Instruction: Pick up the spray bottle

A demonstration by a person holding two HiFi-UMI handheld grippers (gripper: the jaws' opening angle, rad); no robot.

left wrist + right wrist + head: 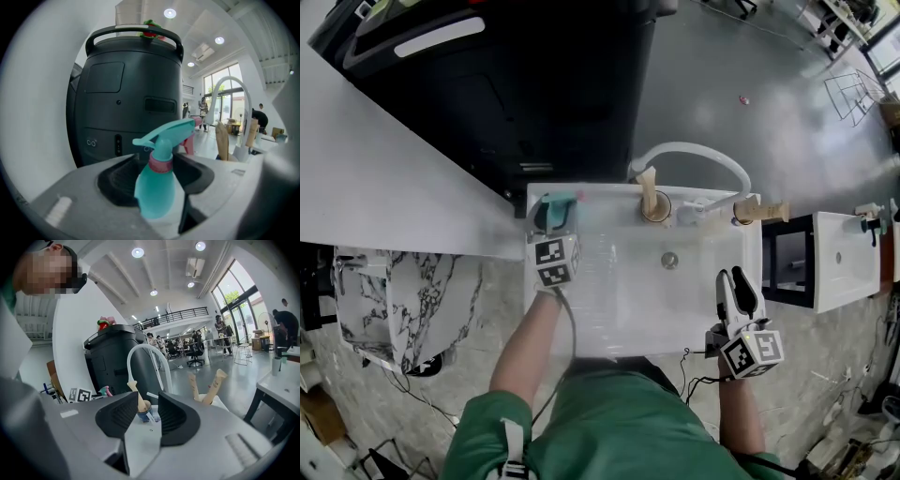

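Note:
A teal spray bottle (560, 199) with a pink collar and trigger stands on the back left corner of the white sink (609, 192). My left gripper (555, 216) reaches to it from the near side. In the left gripper view the bottle (157, 192) stands upright between the spread jaws of the left gripper (157, 176), with the dark pads (117, 180) wide on either side and not pressing on it. My right gripper (737, 286) hovers over the sink's right rim, open and holding nothing. In the right gripper view the right gripper (149, 416) points toward the faucet.
A white arched faucet hose (694, 150) and two wooden tap handles (649, 187) (764, 211) stand along the sink's back edge. A large black bin (506, 84) rises just behind the bottle. A white wall (375, 178) lies to the left, and a second small sink (844, 258) to the right.

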